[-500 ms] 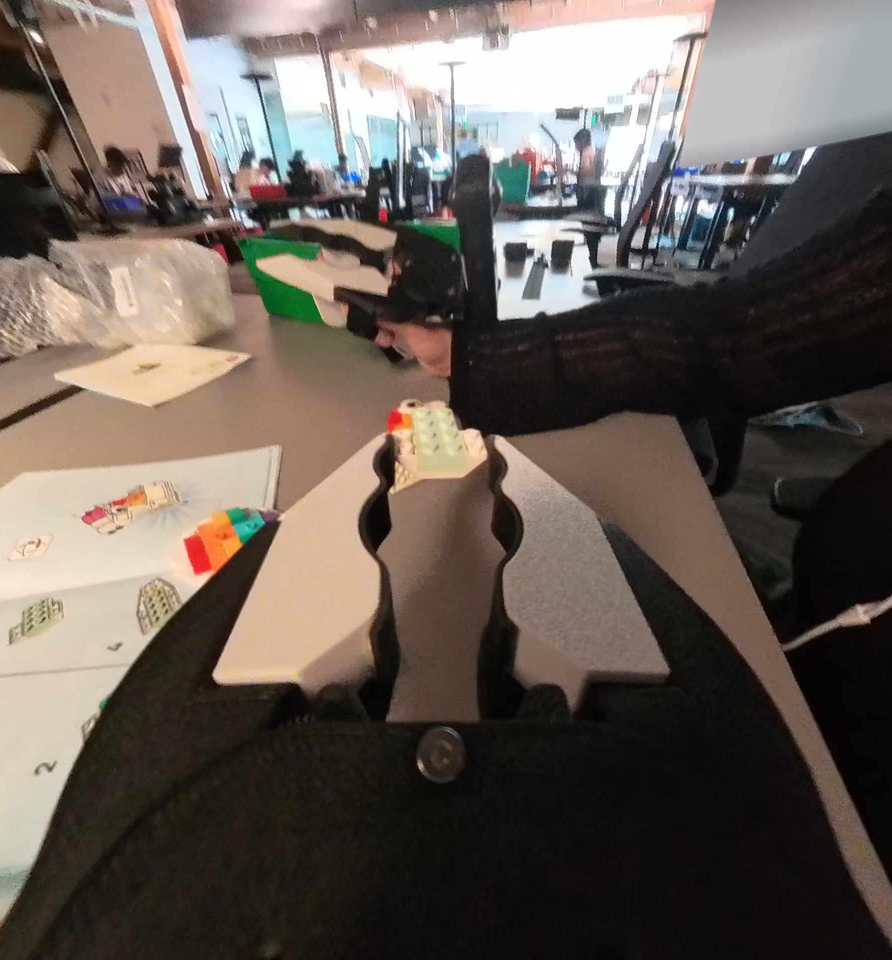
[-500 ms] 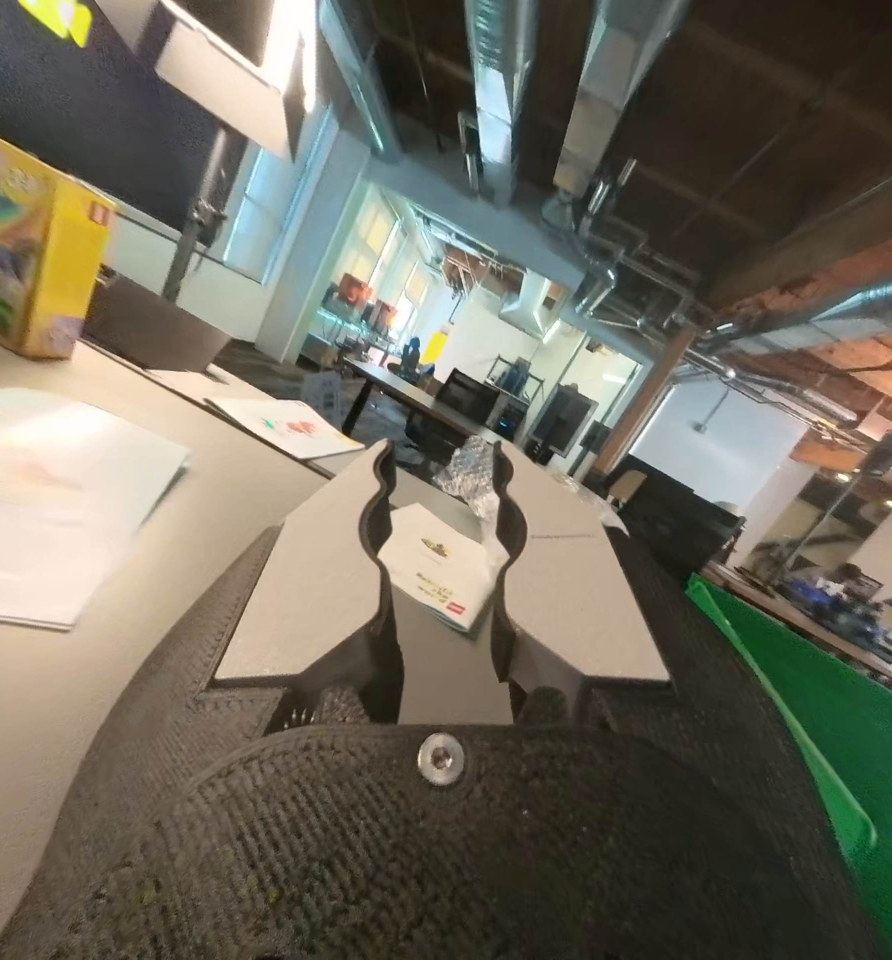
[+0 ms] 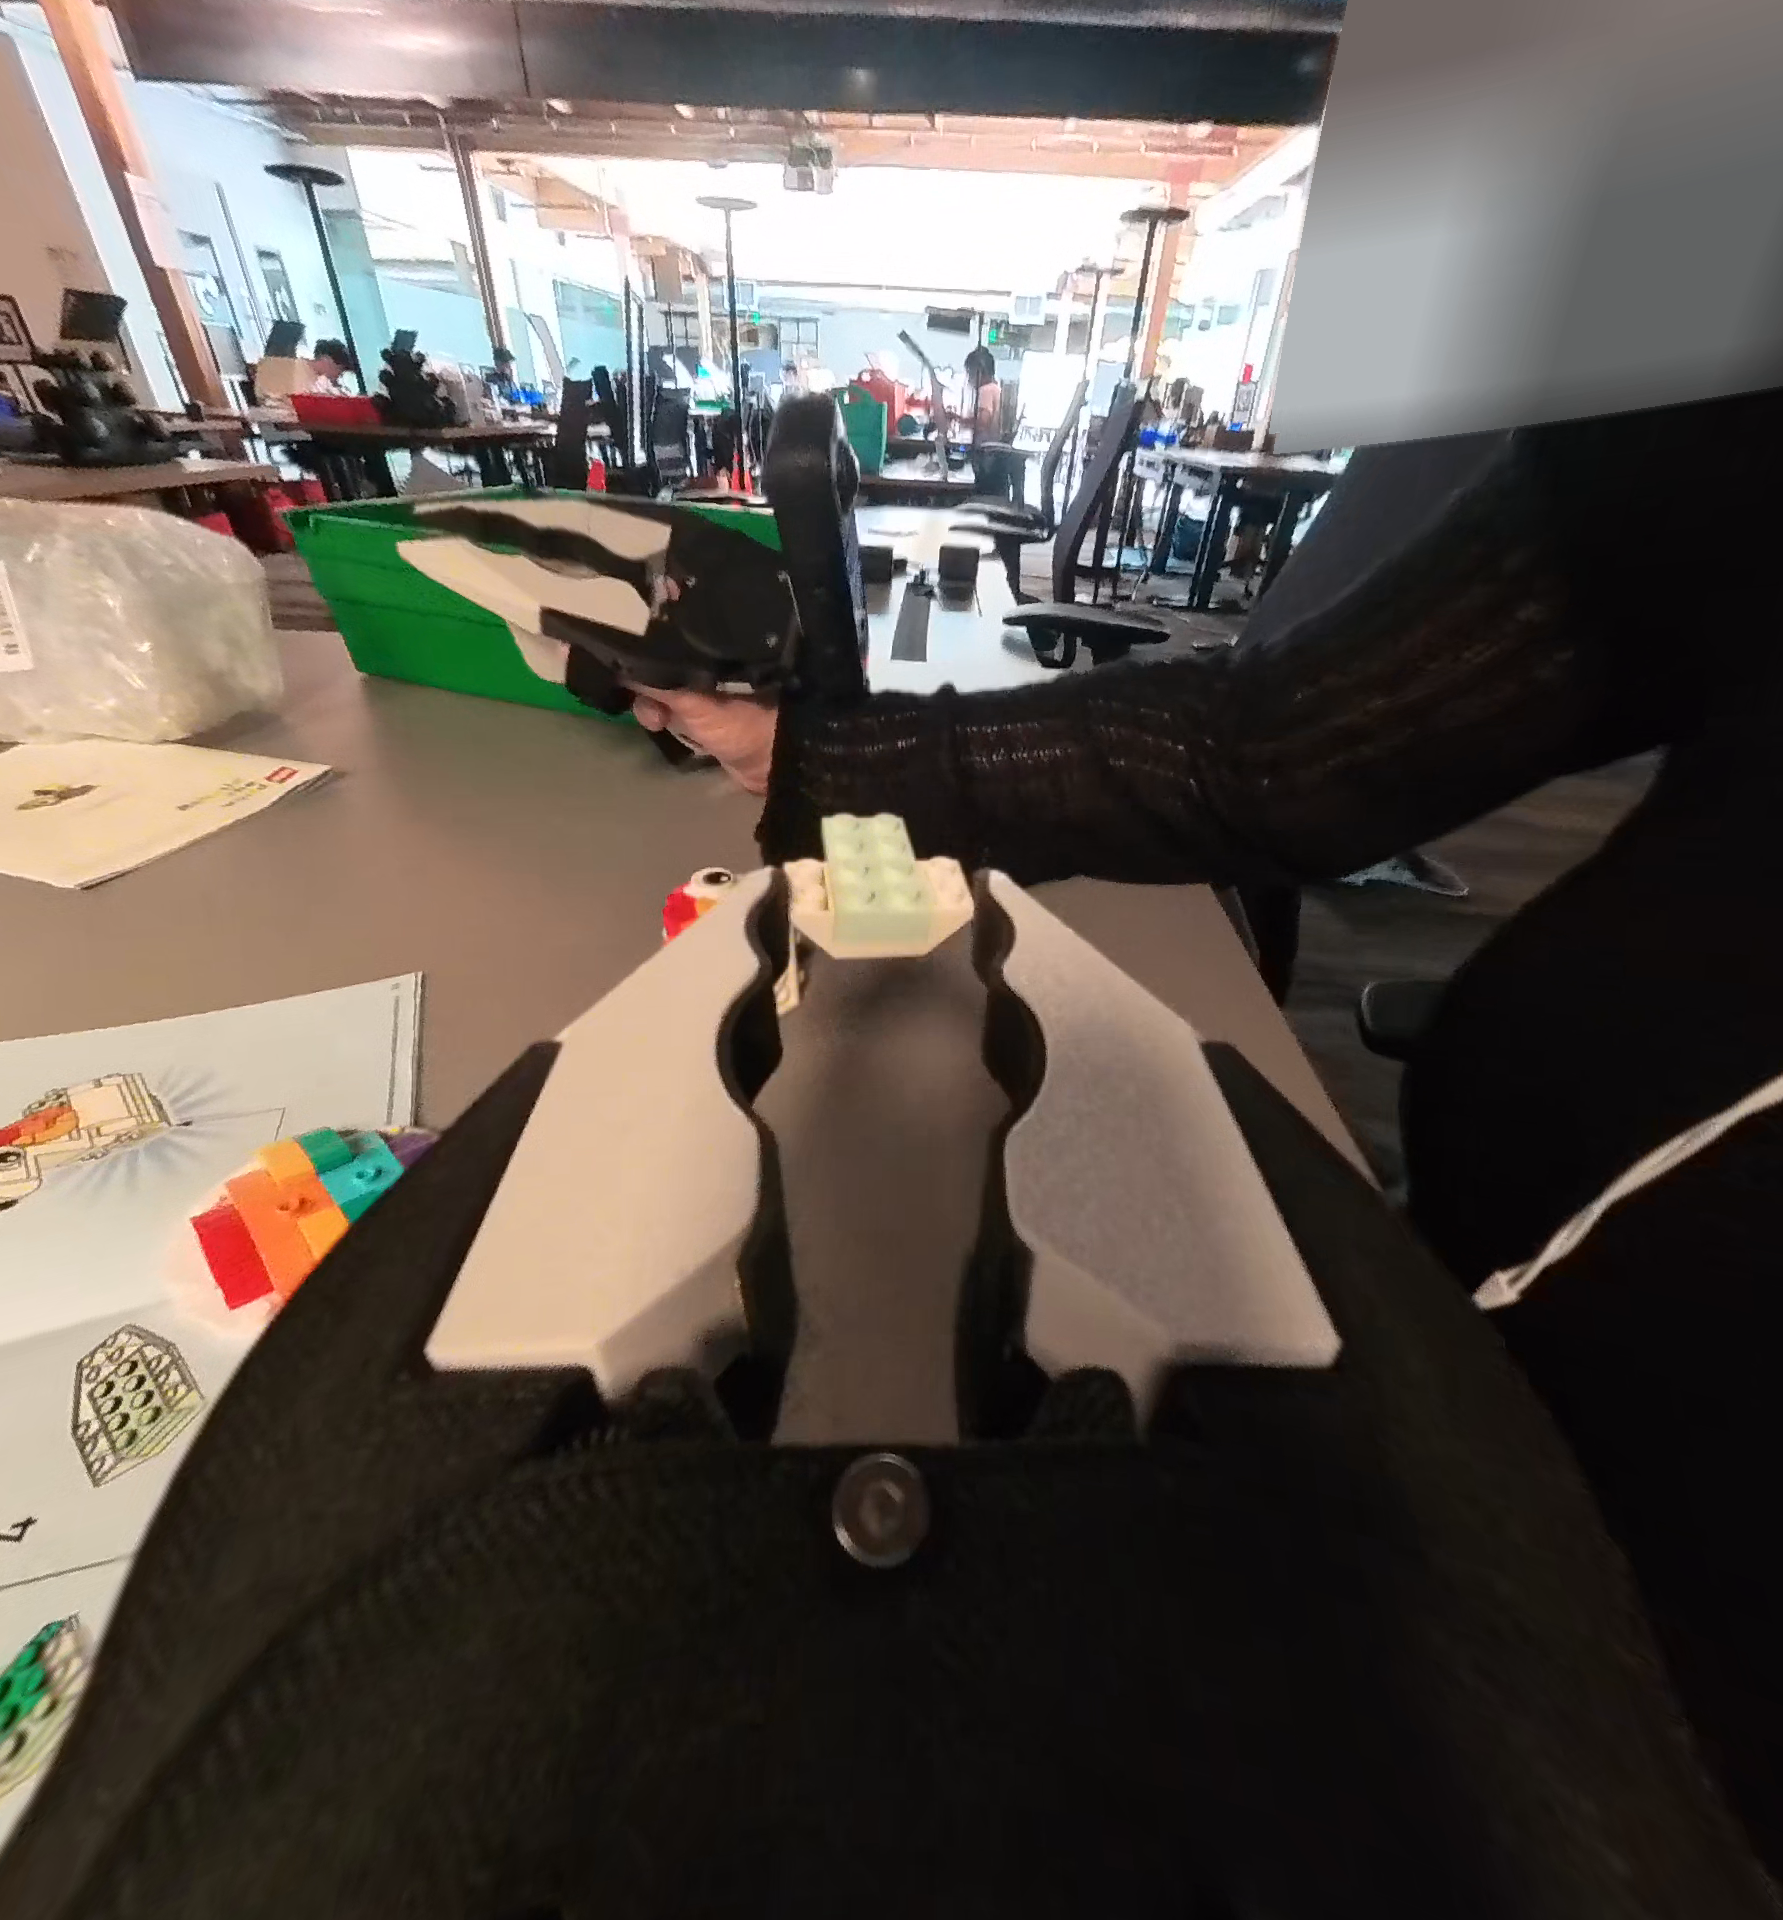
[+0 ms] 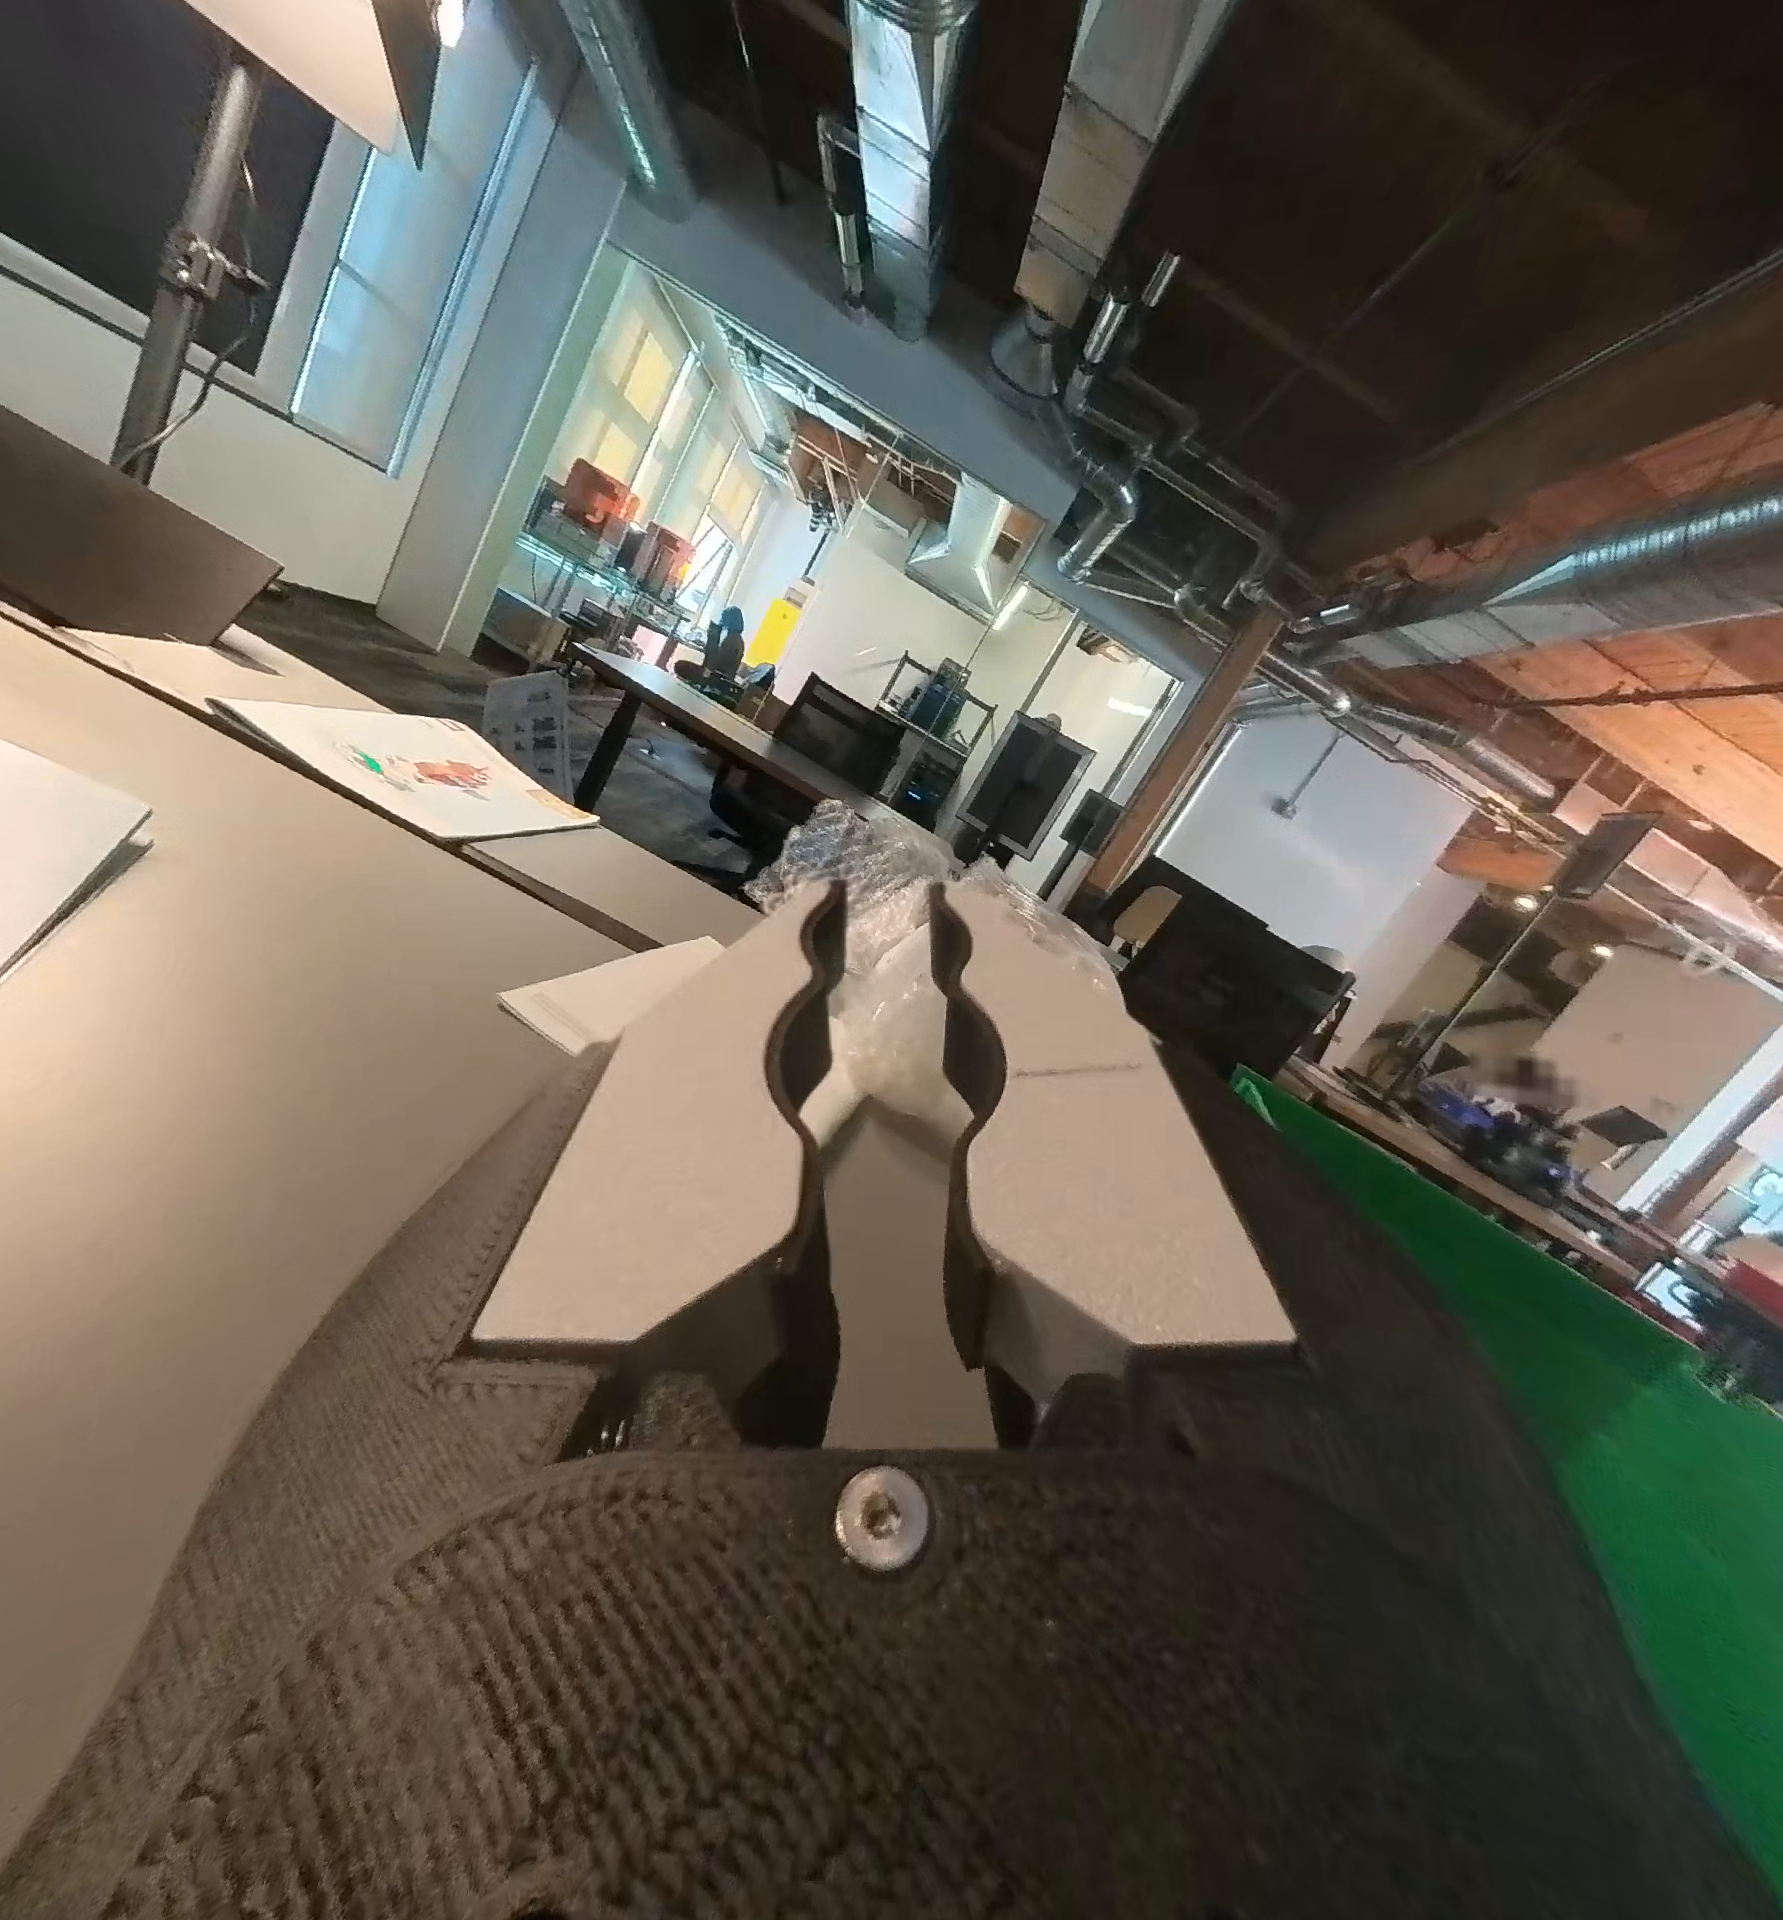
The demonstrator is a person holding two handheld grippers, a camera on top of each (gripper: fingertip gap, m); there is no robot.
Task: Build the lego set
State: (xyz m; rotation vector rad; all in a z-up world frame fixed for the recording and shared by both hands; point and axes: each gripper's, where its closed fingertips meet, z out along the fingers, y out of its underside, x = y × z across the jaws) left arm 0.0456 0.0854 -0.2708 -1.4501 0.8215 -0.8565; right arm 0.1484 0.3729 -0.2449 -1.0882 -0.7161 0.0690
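Observation:
My left gripper (image 3: 876, 883) is shut on a small assembly of a pale green brick on a white piece (image 3: 871, 920), held at the fingertips above the grey table (image 3: 513, 852). A red piece with an eye (image 3: 695, 904) shows just behind the left finger. A rainbow stack of bricks (image 3: 295, 1210) lies on the open instruction booklet (image 3: 87, 1278). My right gripper (image 4: 889, 894) is empty, its jaws a narrow gap apart. It also shows in the left wrist view (image 3: 425, 530), held by a hand in front of the green bin (image 3: 399, 623).
A bubble-wrap bag (image 3: 87, 623) and a closed booklet (image 3: 118, 800) lie at the far left; both show in the right wrist view, bag (image 4: 866, 862) and booklet (image 4: 596, 997). The bin wall (image 4: 1593, 1403) is right of the right gripper. The person's sleeve (image 3: 1230, 748) crosses behind the left gripper. My right fingertips sit around 30 centimeters from my left ones.
The right gripper's jaws have narrowed a lot and its view has swung. The left gripper still holds the assembly, and the red piece now shows left of it.

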